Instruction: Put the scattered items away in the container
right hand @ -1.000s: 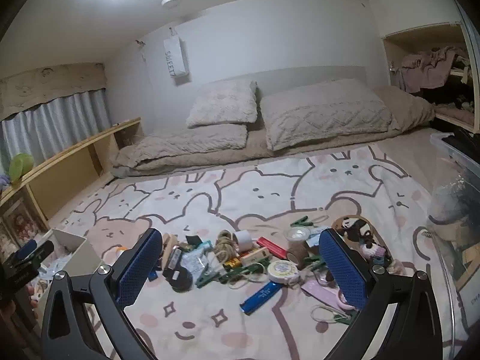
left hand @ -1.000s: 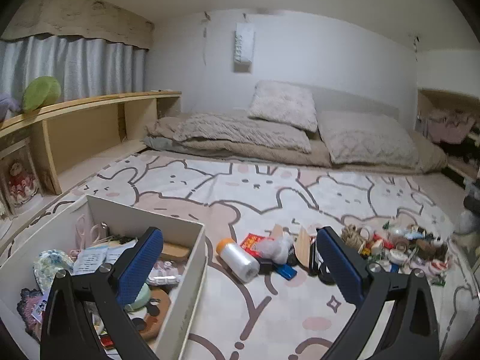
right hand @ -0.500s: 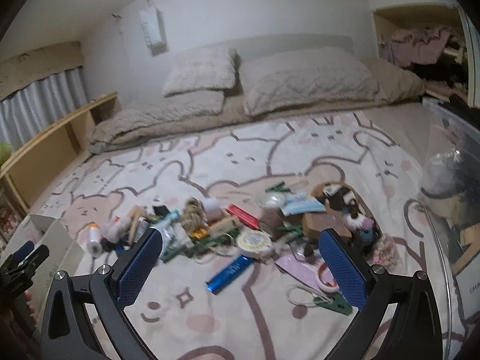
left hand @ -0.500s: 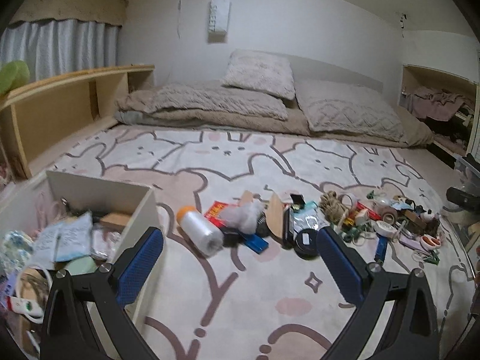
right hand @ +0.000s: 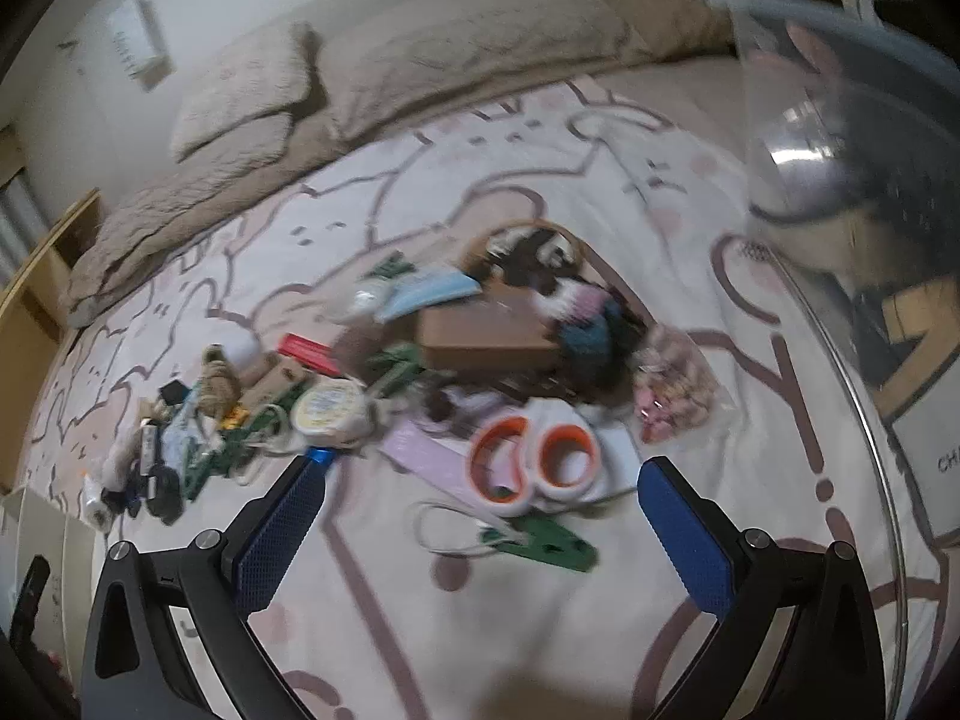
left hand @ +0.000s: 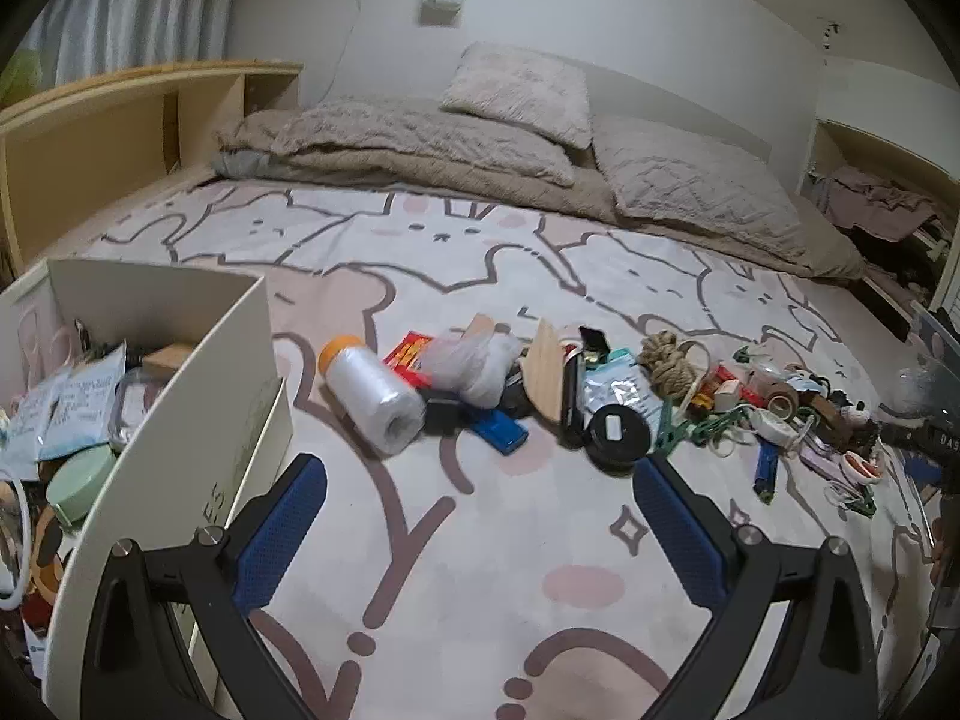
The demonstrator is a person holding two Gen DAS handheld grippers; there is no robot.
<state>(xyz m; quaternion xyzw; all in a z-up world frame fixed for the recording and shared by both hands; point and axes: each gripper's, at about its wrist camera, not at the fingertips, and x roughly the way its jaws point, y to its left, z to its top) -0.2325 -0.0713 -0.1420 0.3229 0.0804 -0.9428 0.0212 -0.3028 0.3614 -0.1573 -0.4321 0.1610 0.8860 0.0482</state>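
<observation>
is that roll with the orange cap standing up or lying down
Lying down. The roll rests on its side on the blanket, orange cap pointing away, its open core end facing the camera.

A home bedroom. Pillows [left hand: 690, 192] and a blanket [left hand: 420, 144] are lying upper centre. A cartoon rug [left hand: 480, 252] is covering the floor.

wall [left hand: 630, 6] white | curtain [left hand: 138, 18] grey | shelf [left hand: 108, 120] wooden | bedding [left hand: 420, 144] beige | rug [left hand: 456, 240] animal-print
</observation>
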